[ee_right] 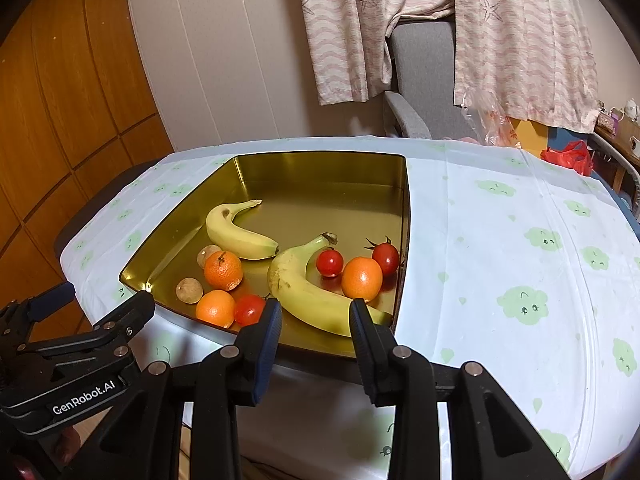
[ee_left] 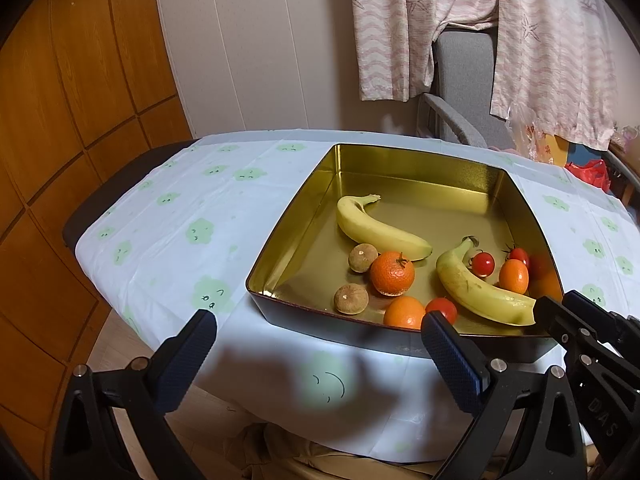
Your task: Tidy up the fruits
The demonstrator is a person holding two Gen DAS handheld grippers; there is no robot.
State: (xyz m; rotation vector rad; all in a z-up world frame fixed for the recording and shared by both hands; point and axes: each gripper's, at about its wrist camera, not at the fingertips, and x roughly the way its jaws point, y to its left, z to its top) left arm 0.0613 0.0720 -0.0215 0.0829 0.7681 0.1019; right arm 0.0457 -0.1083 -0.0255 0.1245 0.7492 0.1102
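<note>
A gold tin tray on the table holds all the fruit. In it lie two bananas, three oranges, three cherry tomatoes and two brown round fruits. My left gripper hovers open and wide before the tray's near left corner, empty. My right gripper is open more narrowly, just short of the tray's near rim. The tip of the nearer banana shows beyond its fingers, untouched. Each gripper shows at the edge of the other's view.
A white tablecloth with green clouds covers the table, bare to the tray's right and left. A grey chair and hanging pink clothes stand behind. Wooden panels are on the left, a red bag far right.
</note>
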